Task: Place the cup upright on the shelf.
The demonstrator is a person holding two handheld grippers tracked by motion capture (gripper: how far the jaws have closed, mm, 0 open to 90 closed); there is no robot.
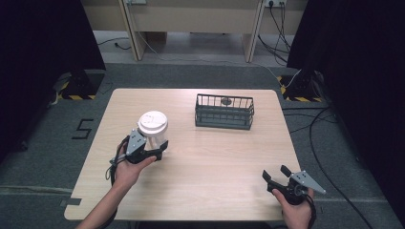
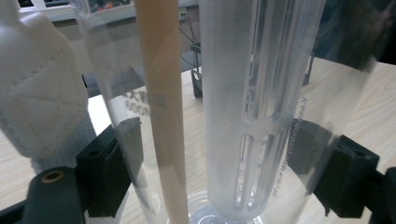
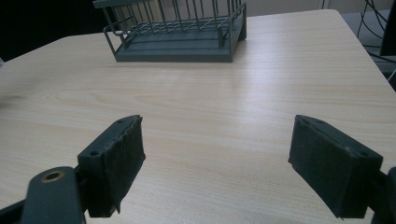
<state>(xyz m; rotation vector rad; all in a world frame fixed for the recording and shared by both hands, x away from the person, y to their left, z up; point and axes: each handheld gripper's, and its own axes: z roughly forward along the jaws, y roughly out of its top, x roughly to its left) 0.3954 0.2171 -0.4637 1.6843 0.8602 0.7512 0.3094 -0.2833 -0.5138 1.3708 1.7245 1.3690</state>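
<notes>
Right now your left tool (image 1: 152, 151) clamps its 2 jaws on the clear plastic cup (image 1: 154, 135) with the white lid (image 1: 153, 122), standing upright on the counter (image 1: 215, 157) toward its left edge. Your right tool (image 1: 276, 174) hangs open near the front right corner. The wire basket (image 1: 224, 111) sits toward the far edge.

A dark wire basket (image 1: 224, 111) stands on the far half of the light wood worktop (image 1: 219, 157), right of centre, holding a small round dark item (image 1: 226, 100). Black-and-yellow floor markers (image 1: 76, 97) sit beyond the worktop's far corners. Cables (image 1: 315, 129) lie along the grey floor.
</notes>
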